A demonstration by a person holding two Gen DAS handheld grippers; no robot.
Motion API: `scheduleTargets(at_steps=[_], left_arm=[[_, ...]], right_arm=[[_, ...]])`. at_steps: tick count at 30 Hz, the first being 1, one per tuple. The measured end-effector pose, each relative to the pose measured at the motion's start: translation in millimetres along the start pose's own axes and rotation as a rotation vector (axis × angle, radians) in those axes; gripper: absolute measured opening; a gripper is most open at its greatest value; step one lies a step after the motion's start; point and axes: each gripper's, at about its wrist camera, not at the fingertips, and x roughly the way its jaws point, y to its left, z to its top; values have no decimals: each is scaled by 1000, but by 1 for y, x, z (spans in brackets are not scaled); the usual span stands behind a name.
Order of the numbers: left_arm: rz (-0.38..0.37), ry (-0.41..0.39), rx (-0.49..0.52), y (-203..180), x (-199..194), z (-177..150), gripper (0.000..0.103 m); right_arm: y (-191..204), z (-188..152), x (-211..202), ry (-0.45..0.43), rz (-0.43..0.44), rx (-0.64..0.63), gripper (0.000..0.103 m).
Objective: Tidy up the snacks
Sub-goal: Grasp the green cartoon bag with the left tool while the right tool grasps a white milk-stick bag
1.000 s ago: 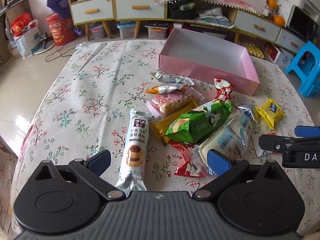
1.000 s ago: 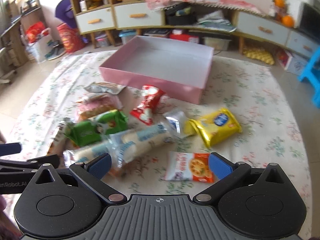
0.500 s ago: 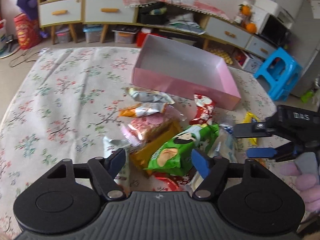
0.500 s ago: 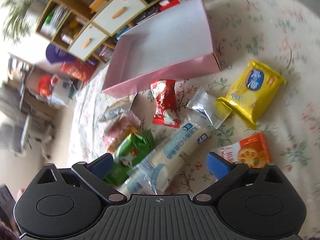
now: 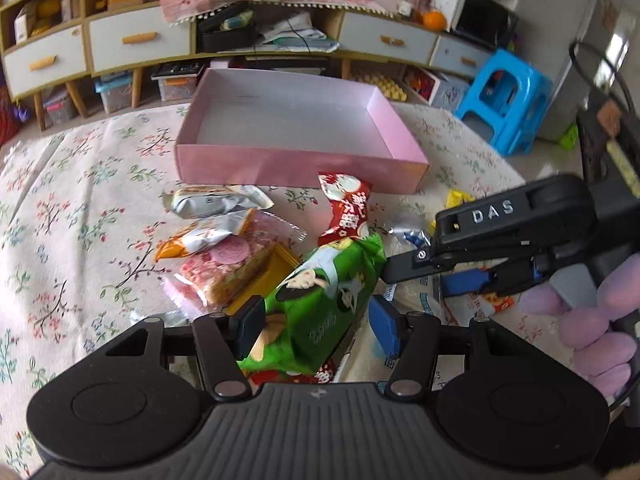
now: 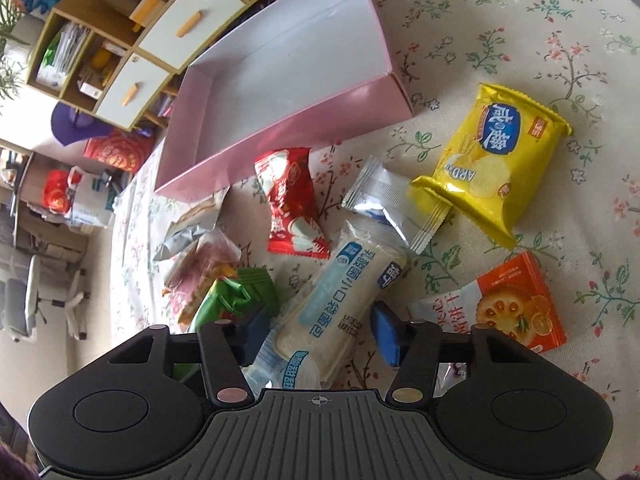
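Note:
A pile of snack packets lies on the flowered tablecloth in front of an empty pink box (image 5: pixel 280 128), which also shows in the right wrist view (image 6: pixel 280 80). My left gripper (image 5: pixel 316 322) stands around the green chips packet (image 5: pixel 324 296), jaws partly closed on either side of it; a firm grip is not clear. My right gripper (image 6: pixel 320 334) straddles the white-and-blue bread packet (image 6: pixel 340 304), jaws narrowed around it. The right gripper (image 5: pixel 460 276) also shows at the right of the left wrist view.
Around them lie a red packet (image 6: pixel 292 200), a yellow chips packet (image 6: pixel 496 152), an orange cracker packet (image 6: pixel 508 304), a silver sachet (image 6: pixel 392 200), a pink wafer packet (image 5: pixel 224 260) and silver packets (image 5: pixel 212 200). A blue stool (image 5: pixel 508 96) and cabinets stand behind.
Both grippers have dropped into the pile and narrowed: the left came over the green packet, the right over the bread packet.

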Motion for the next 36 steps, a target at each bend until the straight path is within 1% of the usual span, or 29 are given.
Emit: scheduleTargets(at_steps=[5, 7, 10, 15, 18, 21, 23, 25, 27, 32, 34, 36], left_arm=[[57, 12, 64, -10, 8, 2, 56], [71, 15, 75, -12, 8, 2, 57], [85, 21, 82, -12, 10, 3, 58], [90, 32, 94, -14, 13, 4, 62], [102, 37, 82, -16, 17, 6, 62], [110, 42, 66, -15, 18, 8, 60], [111, 43, 61, -16, 17, 8, 58], [112, 42, 55, -17, 15, 8, 52], [100, 41, 31, -15, 13, 9, 49], [62, 24, -55, -3, 6, 12, 32], [50, 17, -73, -2, 4, 13, 23], [45, 18, -76, -3, 3, 13, 21]], right_arm=[[-6, 3, -2, -8, -2, 28, 41], [-6, 4, -4, -13, -3, 30, 35], [-8, 5, -8, -19, 9, 35, 30], [-13, 8, -12, -23, 30, 59, 28], [-15, 9, -14, -24, 38, 74, 27], [-17, 11, -18, -19, 64, 94, 25], [-19, 11, -19, -5, 90, 109, 25], [-20, 10, -19, 6, 101, 117, 24], [-21, 10, -20, 11, 111, 125, 24], [-24, 11, -25, 26, 164, 157, 23], [-23, 11, -28, 23, 175, 153, 23], [-22, 11, -31, 20, 186, 153, 23]])
